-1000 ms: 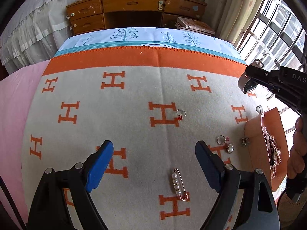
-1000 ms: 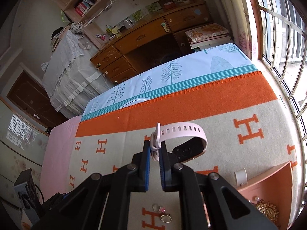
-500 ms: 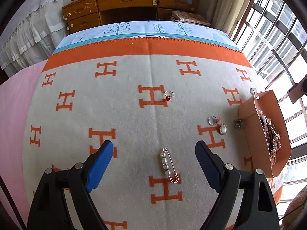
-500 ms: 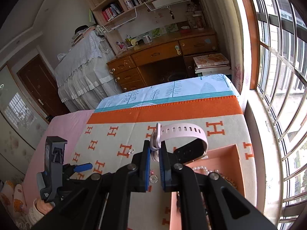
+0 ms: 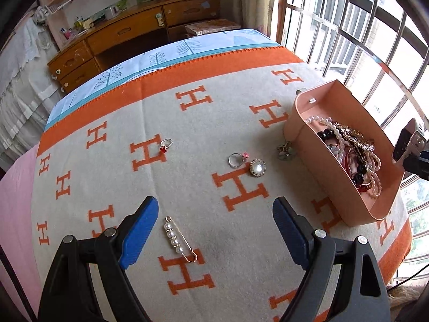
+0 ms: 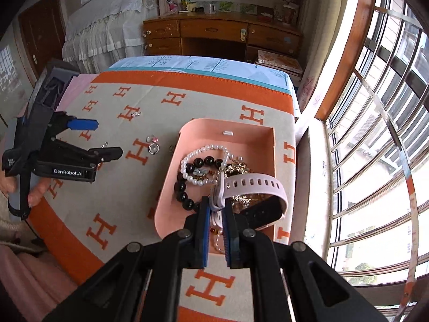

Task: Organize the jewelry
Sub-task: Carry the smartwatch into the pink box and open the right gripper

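My right gripper (image 6: 216, 209) is shut on the strap of a pink watch (image 6: 252, 186) and holds it above the near end of the pink tray (image 6: 268, 134); the watch also shows at the right edge of the left wrist view (image 5: 409, 141). The tray (image 5: 303, 139) holds pearl strands, black beads and gold pieces. My left gripper (image 5: 214, 228) is open and empty above the blanket, with a pearl safety-pin brooch (image 5: 178, 240) between its fingers. A red-stone ring (image 5: 165, 145), a pink-stone ring (image 5: 236, 159), a round pearl brooch (image 5: 258, 167) and a small clip earring (image 5: 284, 150) lie on the blanket.
The orange-and-cream H-pattern blanket (image 5: 107, 177) covers the bed. A barred window (image 6: 375, 134) runs along the right side. A wooden desk (image 6: 219, 33) stands beyond the bed's far end. The bed edge drops off just right of the tray.
My right gripper has carried the watch to the right and down, from over the blanket to above the tray. My left gripper has swung right, bringing the tray nearer in its view.
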Tool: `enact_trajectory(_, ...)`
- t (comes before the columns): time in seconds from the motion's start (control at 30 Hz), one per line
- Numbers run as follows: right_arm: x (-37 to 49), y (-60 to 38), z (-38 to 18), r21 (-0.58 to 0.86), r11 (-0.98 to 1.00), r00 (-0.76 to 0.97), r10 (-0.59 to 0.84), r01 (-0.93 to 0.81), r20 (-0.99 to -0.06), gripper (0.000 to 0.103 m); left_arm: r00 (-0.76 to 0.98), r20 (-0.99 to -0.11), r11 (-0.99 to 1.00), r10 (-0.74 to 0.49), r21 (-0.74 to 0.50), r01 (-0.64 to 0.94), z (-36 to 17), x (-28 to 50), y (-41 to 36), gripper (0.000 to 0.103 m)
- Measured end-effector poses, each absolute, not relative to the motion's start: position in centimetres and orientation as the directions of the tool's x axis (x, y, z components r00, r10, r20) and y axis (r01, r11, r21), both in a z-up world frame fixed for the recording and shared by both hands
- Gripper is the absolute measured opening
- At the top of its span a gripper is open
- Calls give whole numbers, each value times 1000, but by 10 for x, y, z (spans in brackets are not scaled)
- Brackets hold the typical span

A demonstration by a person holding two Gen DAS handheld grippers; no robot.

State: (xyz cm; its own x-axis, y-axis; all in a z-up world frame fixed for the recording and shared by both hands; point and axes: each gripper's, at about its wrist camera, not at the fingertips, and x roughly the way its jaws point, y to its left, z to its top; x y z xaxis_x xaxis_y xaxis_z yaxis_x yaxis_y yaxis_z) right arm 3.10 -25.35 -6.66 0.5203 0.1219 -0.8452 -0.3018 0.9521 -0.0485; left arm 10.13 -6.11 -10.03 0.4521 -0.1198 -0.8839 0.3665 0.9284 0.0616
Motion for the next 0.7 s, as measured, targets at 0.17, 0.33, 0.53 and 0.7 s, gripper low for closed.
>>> enact_trajectory(0.17,29,-245,-82,-80,934,474,101,-348,-875,8,446,-887,917,-120,73,393,-103,100,-70,86)
enact_trajectory(0.33,39,-233,-103,-32,923,378,125,-384,-917,10,447,-887,913,-113,84,399,-104,101,-70,86)
enact_trajectory(0.53,48,-246,-105,146,931,306,254,-335,-917,11,458,-880,902,-123,92,421,-103,103,-70,86)
enact_trajectory(0.7,44,-266,-95,228,930,334,321,-289,-886,20,448,-884,888,-132,95,450,-109,107,-79,86)
